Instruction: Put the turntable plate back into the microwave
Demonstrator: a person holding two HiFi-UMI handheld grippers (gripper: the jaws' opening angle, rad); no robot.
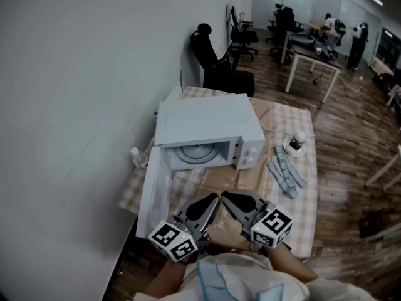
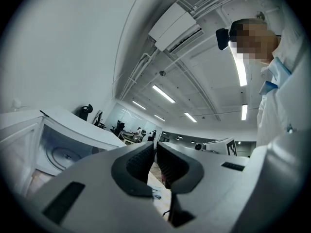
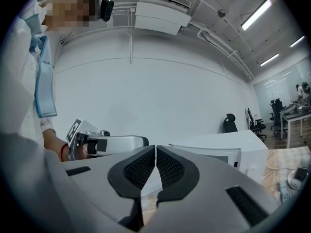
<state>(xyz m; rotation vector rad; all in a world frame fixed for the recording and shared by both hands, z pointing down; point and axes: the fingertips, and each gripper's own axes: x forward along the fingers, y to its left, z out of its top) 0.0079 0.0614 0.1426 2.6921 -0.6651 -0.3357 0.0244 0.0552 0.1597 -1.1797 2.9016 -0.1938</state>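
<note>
**Microwave** (image 1: 207, 121): far left of table (image 1: 301, 193), door (image 1: 153, 193) swung wide open toward the near edge.

**Plate** (image 1: 196, 153): round, lying flat inside the cavity, where the task wants it; whether it sits true on its hub cannot be told.

**Left gripper** (image 1: 215, 199): over the near edge, jaws pressed together, nothing between them.

**Right gripper** (image 1: 225, 197): just beside it, jaws likewise together, empty.

**Step**: judged, the plate is placed and both claws stand clear of the microwave.

**Next**: no further handling of the plate seems called for; only the door stands open.
</note>
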